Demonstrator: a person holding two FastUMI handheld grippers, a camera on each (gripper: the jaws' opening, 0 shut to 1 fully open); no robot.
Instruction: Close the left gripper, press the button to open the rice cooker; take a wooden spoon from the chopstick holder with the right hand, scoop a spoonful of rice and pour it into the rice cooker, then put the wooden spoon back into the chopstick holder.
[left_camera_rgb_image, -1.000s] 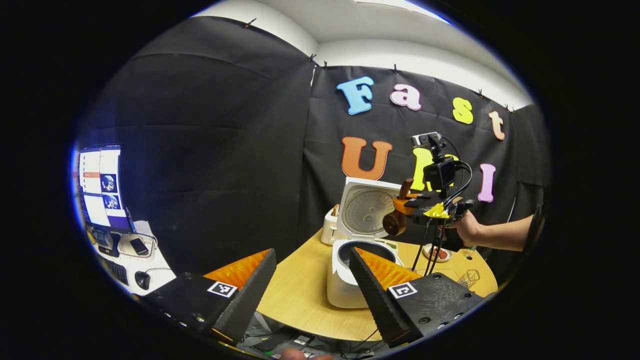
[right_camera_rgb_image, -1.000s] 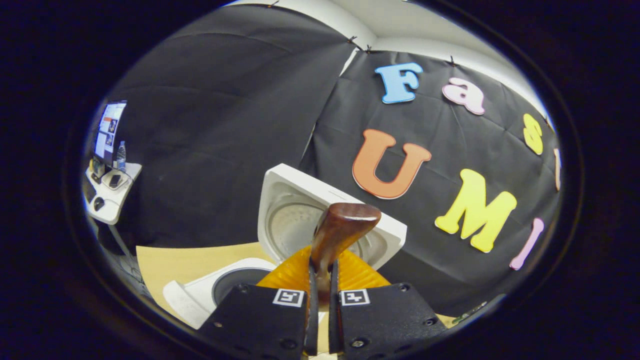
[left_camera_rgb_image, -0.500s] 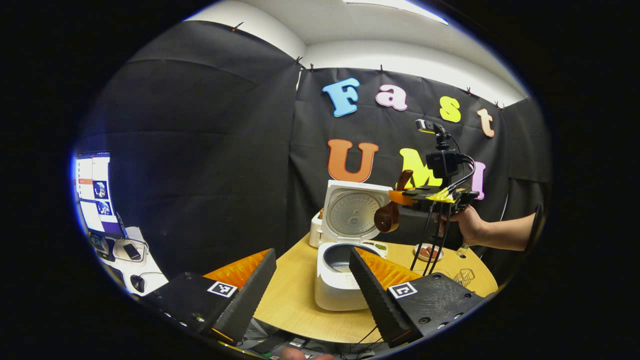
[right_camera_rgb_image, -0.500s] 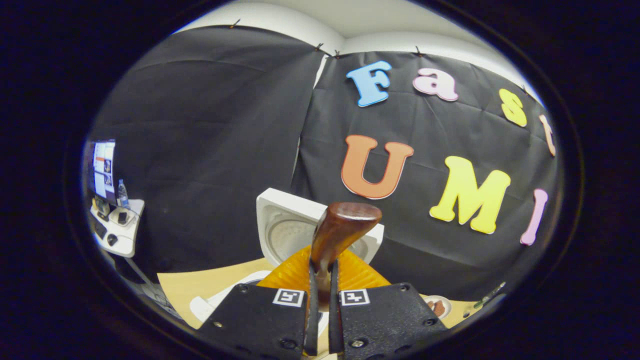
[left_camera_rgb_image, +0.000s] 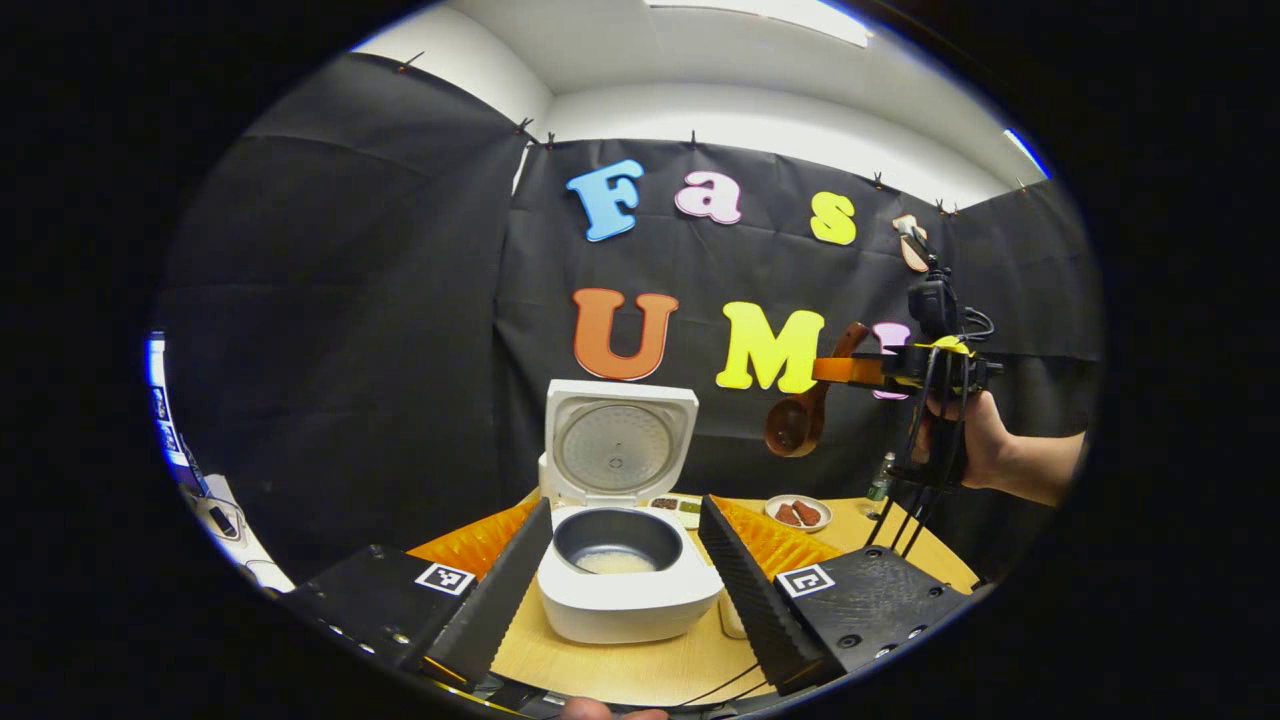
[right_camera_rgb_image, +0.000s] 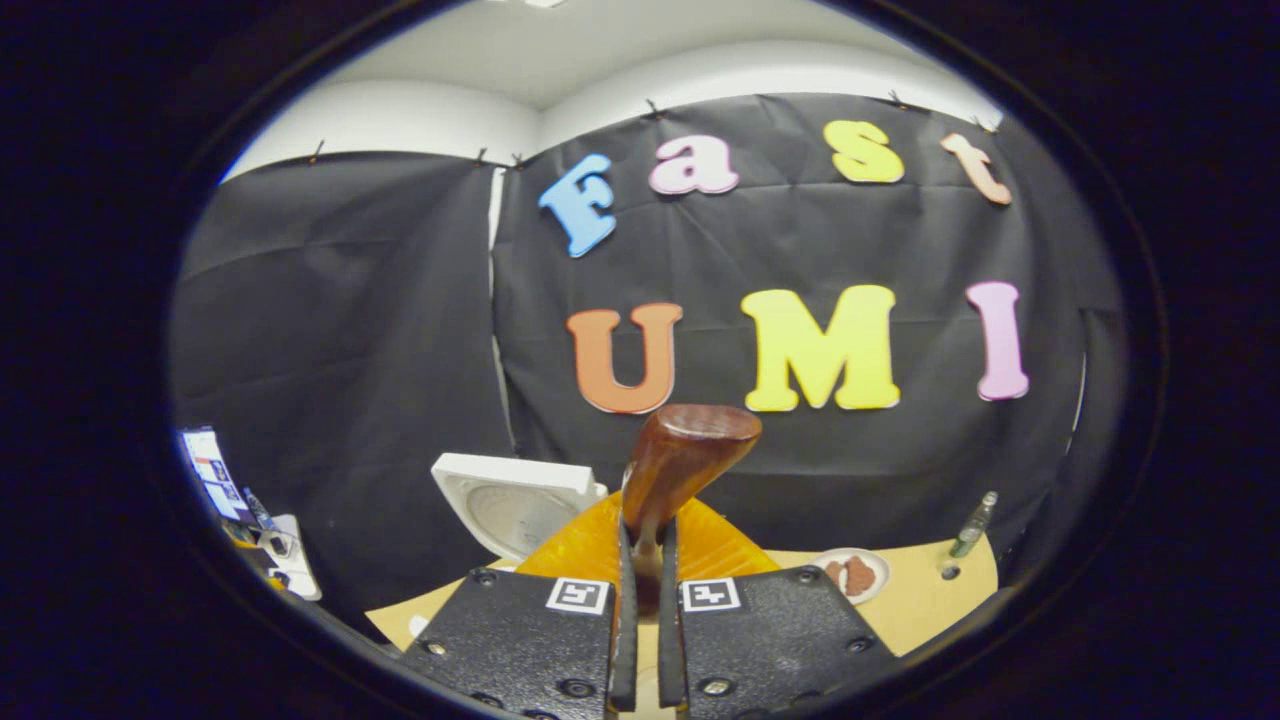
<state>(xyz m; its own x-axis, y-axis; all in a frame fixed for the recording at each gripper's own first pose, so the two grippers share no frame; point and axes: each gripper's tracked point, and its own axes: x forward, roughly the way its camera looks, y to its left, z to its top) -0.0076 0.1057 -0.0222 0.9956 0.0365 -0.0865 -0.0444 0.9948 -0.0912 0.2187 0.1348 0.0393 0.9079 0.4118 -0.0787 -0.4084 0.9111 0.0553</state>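
Note:
The white rice cooker (left_camera_rgb_image: 630, 590) stands on the wooden table with its lid (left_camera_rgb_image: 618, 443) up; a little rice lies in the dark inner pot (left_camera_rgb_image: 615, 545). My left gripper (left_camera_rgb_image: 625, 580) is open, its fingers on either side of the cooker in the left gripper view. My right gripper (left_camera_rgb_image: 835, 371), held by a hand (left_camera_rgb_image: 975, 440), hovers high to the right of the cooker, shut on the handle of the wooden spoon (left_camera_rgb_image: 800, 415), whose bowl hangs downward. In the right gripper view the spoon (right_camera_rgb_image: 680, 465) rises from my shut right gripper (right_camera_rgb_image: 640, 560), with the cooker lid (right_camera_rgb_image: 510, 495) lower left.
A small plate with brown pieces (left_camera_rgb_image: 797, 512) and a shallow dish (left_camera_rgb_image: 675, 506) sit behind the cooker. A bottle (left_camera_rgb_image: 880, 478) stands at the table's far right. A desk with a monitor (right_camera_rgb_image: 215, 465) is off to the left.
My right gripper has carried the spoon up and to the right, away from above the cooker. The left gripper view has swung so the cooker now sits centred between its fingers.

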